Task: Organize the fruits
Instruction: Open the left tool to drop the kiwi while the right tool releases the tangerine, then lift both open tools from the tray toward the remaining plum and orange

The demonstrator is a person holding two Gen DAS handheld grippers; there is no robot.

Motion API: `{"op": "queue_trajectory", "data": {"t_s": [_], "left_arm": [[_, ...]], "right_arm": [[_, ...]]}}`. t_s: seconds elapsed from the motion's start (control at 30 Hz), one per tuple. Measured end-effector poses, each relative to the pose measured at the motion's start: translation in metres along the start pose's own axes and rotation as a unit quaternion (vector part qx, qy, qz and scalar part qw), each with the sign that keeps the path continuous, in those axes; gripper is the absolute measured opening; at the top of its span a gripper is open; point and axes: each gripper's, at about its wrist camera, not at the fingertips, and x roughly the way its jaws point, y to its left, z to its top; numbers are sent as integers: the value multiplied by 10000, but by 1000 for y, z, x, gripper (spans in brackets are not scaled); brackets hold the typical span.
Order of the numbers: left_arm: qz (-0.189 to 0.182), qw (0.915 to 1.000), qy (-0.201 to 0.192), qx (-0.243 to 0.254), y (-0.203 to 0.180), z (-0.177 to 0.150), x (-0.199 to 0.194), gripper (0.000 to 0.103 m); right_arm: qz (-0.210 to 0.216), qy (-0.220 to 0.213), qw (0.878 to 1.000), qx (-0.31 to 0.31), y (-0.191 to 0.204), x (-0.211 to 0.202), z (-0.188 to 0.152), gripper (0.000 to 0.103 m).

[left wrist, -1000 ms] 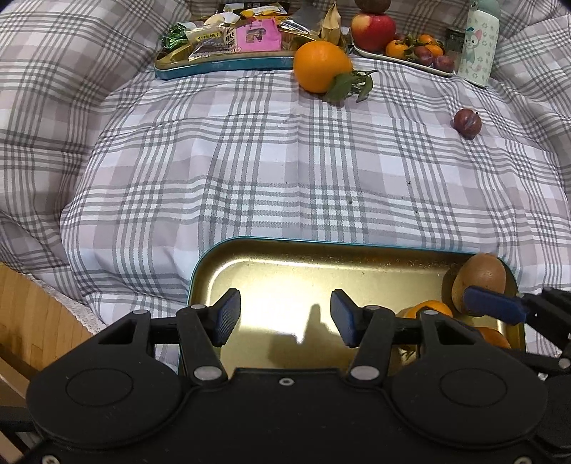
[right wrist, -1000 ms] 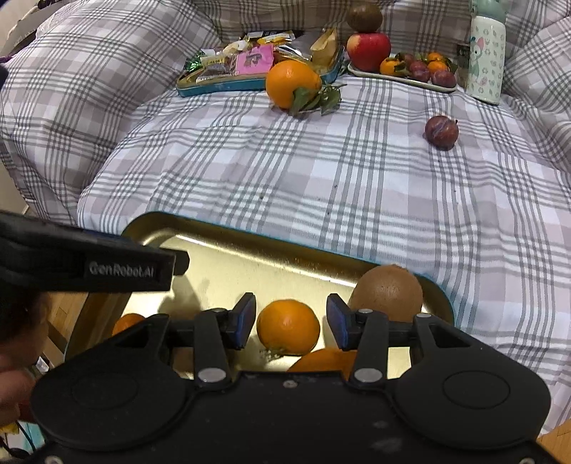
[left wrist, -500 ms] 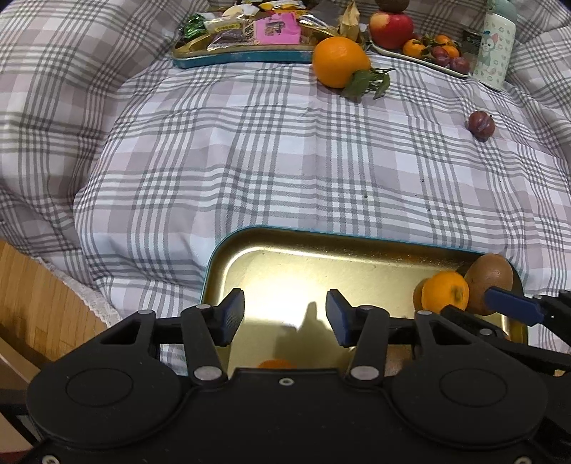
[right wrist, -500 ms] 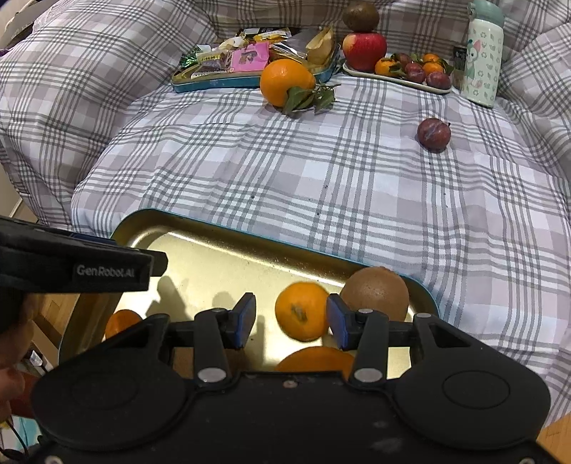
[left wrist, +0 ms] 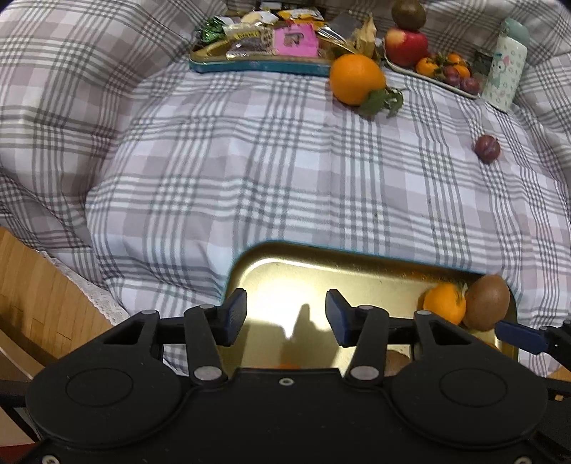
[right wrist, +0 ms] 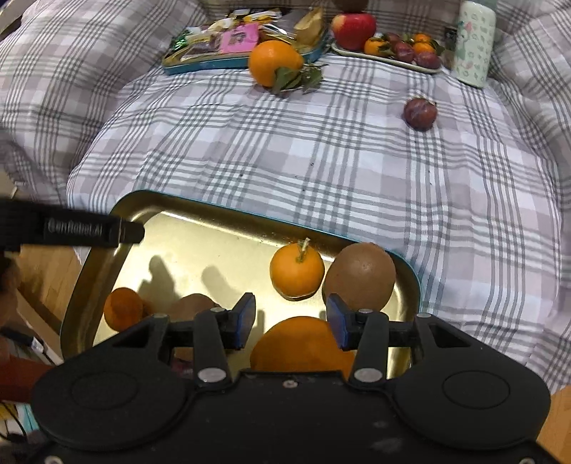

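A grey-and-white checked quilt (right wrist: 321, 160) covers the whole surface, puffed up into folds at the sides and far end. A strip of wooden floor (left wrist: 39, 285) shows at the near left edge in the left wrist view.

At the near edge lies a gold tray (right wrist: 200, 228) with a blue rim. In it a small orange (right wrist: 297, 269) touches a brown kiwi (right wrist: 360, 276) by the far right corner; a big orange (right wrist: 303, 344) sits nearest the camera, and another small orange (right wrist: 123, 308) lies at the left side.

At the far end a blue tin of snacks (left wrist: 257, 66) stands beside a white plate (right wrist: 389, 59) of small fruit with a red apple (right wrist: 353, 28), and a pale bottle (right wrist: 476, 43) stands to its right. A leafy orange (right wrist: 273, 62) rests on the quilt just in front of the tin. A plum (right wrist: 420, 113) lies alone, well apart.

The left gripper (left wrist: 285, 316) hangs over bare tray, jaws partly apart and empty. The right gripper (right wrist: 291, 319) hangs above the big orange, jaws narrow, gripping nothing.
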Motion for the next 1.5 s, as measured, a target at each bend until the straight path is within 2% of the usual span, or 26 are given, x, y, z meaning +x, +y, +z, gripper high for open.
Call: {"op": "queue_trajectory", "data": {"t_s": [0.13,0.3,0.37,0.43,0.6,0.8,0.97,1.13,1.3,1.5], "left_arm": [[38,10000,27,-72,8,6,-1,55],[113,9999,61,-74,16,15,-1,54],[133,9999,33,-76,17,20,-2,49],[62,9999,2,-87,18,25,-4,49],[1,9996,-265,-35,13,40,-12,49],[-93,9984,-539,-105,8,58,-19,49],[-196,9977,-589,-280,3,67,-16,49],[-85,9985,-535,-126,-11,67,-4,49],[75,9987,-490,106,-26,64,15,49],[86,9990,-360,251,-39,65,34,49]], "right_arm": [[4,-37,9998,-186,2,-6,7,48],[90,65,9999,121,-14,-9,17,48],[29,41,9996,271,-25,-10,22,48],[-28,-10,9991,416,-36,-12,27,48],[-186,-300,9961,810,-67,-21,45,48],[-347,-911,9895,1064,-92,-33,65,48],[-375,-1298,9829,1253,-102,-31,72,49],[-373,-1547,9771,1412,-103,-22,72,49],[-428,-1589,9757,1444,-107,-6,68,51],[-348,-1372,9714,1906,-127,21,65,51]]}}
